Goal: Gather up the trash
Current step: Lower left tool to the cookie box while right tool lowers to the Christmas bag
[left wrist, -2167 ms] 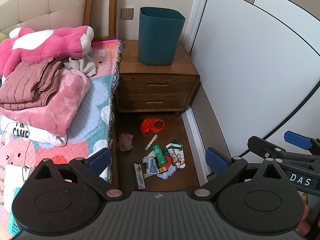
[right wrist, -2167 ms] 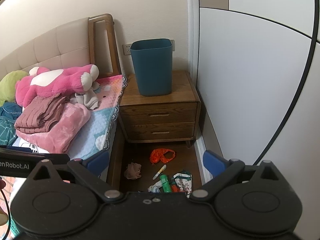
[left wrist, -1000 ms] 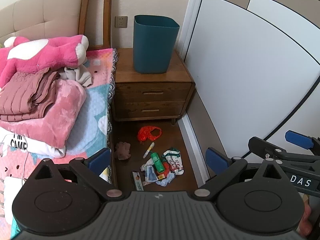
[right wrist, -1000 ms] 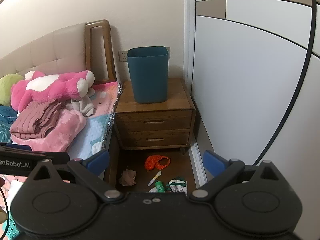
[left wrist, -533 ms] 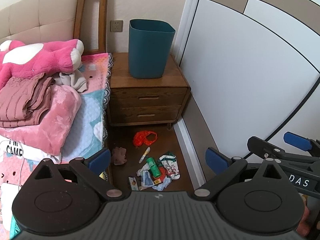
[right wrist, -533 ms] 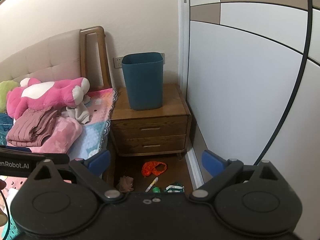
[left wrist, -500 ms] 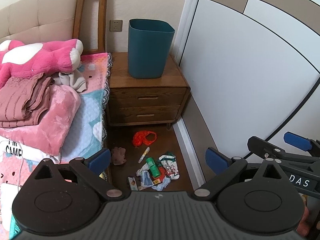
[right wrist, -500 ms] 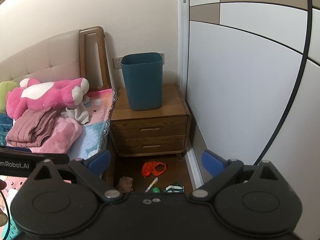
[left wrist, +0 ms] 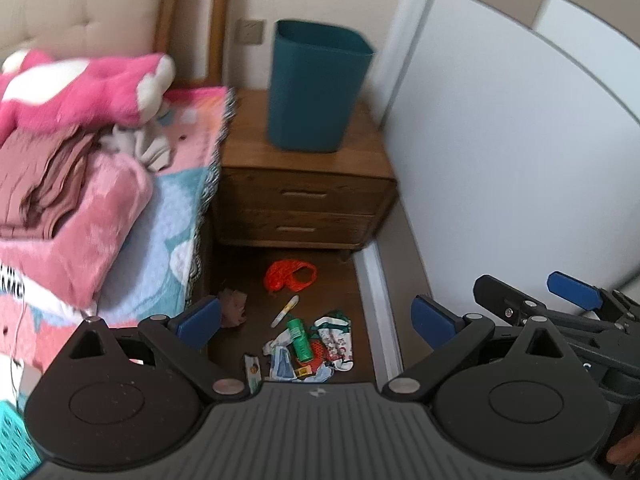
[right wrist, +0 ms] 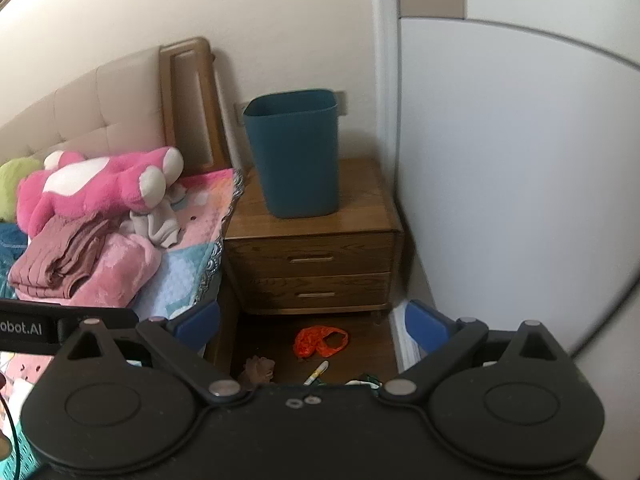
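both grippers, left gripper [left wrist: 316,320] and right gripper [right wrist: 312,326], hovering jaws spread, empty, facing floor litter [left wrist: 308,346]; bin [left wrist: 316,88] waiting on nightstand [left wrist: 304,176].

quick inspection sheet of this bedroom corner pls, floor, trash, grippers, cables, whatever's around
surface: dark wood floor between bed and wardrobe, littered.
job's things: teal bin upright on the nightstand; on the floor an orange bag, brown wad, white tube, green bottle, patterned socks, wrappers.
clutter: pink plush, folded clothes and blankets on the bed.
grippers: left gripper and right gripper both open, empty, above the floor.
cables: thin white cable at the bed's edge.
surroundings: white wardrobe, wall socket.
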The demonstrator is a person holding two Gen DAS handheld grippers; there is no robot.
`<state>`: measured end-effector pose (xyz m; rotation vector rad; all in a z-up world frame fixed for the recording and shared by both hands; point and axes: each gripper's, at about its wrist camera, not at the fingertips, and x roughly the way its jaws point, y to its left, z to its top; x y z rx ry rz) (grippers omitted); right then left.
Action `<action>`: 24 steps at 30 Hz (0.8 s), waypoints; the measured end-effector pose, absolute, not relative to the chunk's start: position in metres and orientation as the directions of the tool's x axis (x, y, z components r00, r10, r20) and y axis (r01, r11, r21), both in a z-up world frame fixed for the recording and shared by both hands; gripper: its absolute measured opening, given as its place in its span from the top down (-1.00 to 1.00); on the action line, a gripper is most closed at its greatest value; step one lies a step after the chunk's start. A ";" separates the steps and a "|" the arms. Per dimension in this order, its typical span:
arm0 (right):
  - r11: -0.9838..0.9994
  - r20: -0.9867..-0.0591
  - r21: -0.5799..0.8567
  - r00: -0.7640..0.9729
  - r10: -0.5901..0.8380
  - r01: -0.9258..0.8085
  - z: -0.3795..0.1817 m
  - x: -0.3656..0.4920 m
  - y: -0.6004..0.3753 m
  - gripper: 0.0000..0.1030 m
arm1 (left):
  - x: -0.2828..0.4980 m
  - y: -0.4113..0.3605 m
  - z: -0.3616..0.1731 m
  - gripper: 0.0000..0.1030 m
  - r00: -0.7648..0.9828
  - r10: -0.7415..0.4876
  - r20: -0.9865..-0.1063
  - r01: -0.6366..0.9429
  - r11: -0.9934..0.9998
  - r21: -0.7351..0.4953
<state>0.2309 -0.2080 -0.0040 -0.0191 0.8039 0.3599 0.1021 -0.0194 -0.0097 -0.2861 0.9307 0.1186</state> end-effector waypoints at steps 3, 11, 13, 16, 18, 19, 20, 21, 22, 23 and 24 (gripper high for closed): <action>0.927 -0.705 0.112 0.629 0.328 -0.358 -0.025 0.260 -0.208 -0.93 | 0.125 -0.018 -0.032 -0.98 0.564 0.011 -0.826 -0.293 0.937 -0.188; 0.892 -0.746 0.119 0.553 0.371 -0.437 -0.131 0.322 -0.200 -0.93 | 0.177 -0.007 -0.155 -0.97 0.417 0.014 -0.909 -0.347 0.927 -0.145; 0.878 -0.764 0.131 0.518 0.385 -0.460 -0.166 0.330 -0.196 -0.93 | 0.189 -0.002 -0.199 -0.98 0.381 -0.003 -0.925 -0.333 0.932 -0.141; 0.872 -0.800 0.126 0.472 0.371 -0.472 -0.226 0.335 -0.186 -0.79 | 0.205 0.003 -0.267 -0.97 0.316 -0.025 -0.948 -0.334 0.933 -0.136; 0.872 -0.830 0.124 0.432 0.352 -0.473 -0.268 0.339 -0.179 -0.69 | 0.211 0.003 -0.308 -0.97 0.291 -0.021 -0.957 -0.326 0.938 -0.120; 0.872 -0.845 0.118 0.414 0.340 -0.475 -0.290 0.340 -0.175 -0.65 | 0.213 0.001 -0.328 -0.97 0.279 -0.009 -0.960 -0.321 0.942 -0.102; 0.869 -0.856 0.113 0.397 0.331 -0.481 -0.312 0.340 -0.171 -0.59 | 0.215 0.001 -0.348 -0.97 0.273 0.006 -0.962 -0.320 0.944 -0.084; 0.867 -0.865 0.112 0.382 0.326 -0.486 -0.332 0.341 -0.168 -0.57 | 0.216 0.000 -0.366 -0.97 0.266 0.015 -0.964 -0.319 0.945 -0.074; 0.867 -0.877 0.109 0.363 0.313 -0.486 -0.354 0.343 -0.166 -0.57 | 0.218 0.000 -0.388 -0.97 0.253 0.022 -0.967 -0.321 0.945 -0.062; 0.867 -0.889 0.112 0.341 0.306 -0.486 -0.375 0.345 -0.165 -0.56 | 0.219 0.000 -0.405 -0.97 0.238 0.027 -0.971 -0.325 0.944 -0.054; 0.866 -0.900 0.112 0.320 0.296 -0.487 -0.396 0.347 -0.165 -0.53 | 0.222 0.000 -0.426 -0.96 0.224 0.028 -0.974 -0.330 0.943 -0.049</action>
